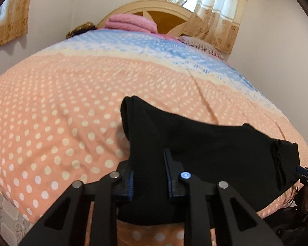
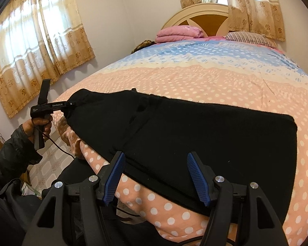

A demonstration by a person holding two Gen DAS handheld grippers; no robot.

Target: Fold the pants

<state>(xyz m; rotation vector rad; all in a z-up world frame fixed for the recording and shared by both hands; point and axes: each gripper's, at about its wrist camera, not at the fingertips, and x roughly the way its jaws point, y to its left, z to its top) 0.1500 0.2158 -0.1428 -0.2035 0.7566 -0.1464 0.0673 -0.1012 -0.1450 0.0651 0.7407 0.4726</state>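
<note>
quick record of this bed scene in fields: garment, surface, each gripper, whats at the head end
garment: black pants, laid flat across the near edge of the bed
surface: polka-dot bedspread, peach near, blue farther
left gripper: shut on the pants' end
right gripper: open, jaws over the pants' near edge
head end: folded pink blanket, striped pillow, headboard
</note>
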